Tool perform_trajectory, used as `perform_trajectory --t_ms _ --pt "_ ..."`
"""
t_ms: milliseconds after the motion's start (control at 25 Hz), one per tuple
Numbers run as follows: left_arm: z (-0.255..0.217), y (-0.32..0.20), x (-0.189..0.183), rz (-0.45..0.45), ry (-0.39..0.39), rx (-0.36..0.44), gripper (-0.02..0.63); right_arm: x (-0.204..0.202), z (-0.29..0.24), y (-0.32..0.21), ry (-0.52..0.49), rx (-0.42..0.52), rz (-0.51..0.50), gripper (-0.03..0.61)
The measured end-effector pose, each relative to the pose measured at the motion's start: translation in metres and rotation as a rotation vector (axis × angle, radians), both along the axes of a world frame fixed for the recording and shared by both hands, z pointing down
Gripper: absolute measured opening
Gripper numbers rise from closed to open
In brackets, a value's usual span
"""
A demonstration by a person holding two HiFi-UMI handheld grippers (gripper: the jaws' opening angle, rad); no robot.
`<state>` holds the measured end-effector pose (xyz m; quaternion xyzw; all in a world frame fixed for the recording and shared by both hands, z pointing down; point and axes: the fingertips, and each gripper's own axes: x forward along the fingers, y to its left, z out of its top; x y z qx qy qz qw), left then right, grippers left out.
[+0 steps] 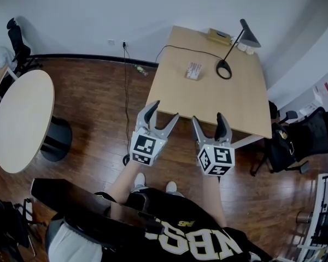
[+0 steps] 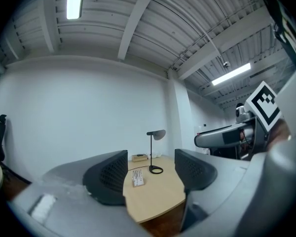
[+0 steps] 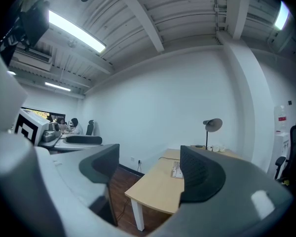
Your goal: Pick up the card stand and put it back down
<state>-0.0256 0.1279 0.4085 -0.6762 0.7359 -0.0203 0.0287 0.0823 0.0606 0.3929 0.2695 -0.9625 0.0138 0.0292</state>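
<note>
1. The jaws of both grippers are released, standing apart and clamped on nothing. Each gripper view shows only the room beyond through the gap.
2. In the head view the left gripper and the right gripper are held side by side in front of the person. Both point toward the near edge of the bench.
3. Their tips reach about as far as that near edge, over the wooden floor.
4. The card stand sits on the bench toward its far half, well apart from both grippers. It is near the round base of a black desk lamp, on its left.
5. In the left gripper view the left gripper frames the card stand between its dark pads, far off on the bench. The lamp stands behind it.
6. In the right gripper view the right gripper shows the bench between its jaws. The card stand shows just beside the edge of the right-hand jaw, partly hidden by it.
7. A small wooden box lies at the far edge of the bench.
8. A black cable runs from a wall socket down across the floor.
9. A round table stands at the left of the head view.
</note>
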Motion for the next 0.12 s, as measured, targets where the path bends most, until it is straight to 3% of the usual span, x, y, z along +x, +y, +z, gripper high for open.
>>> perform_trajectory --t_ms 120 --pt "0.0067 0.0017 0.002 0.005 0.014 -0.008 0.301 0.0029 0.0026 0.0016 0.002 -0.001 0.004 0.39"
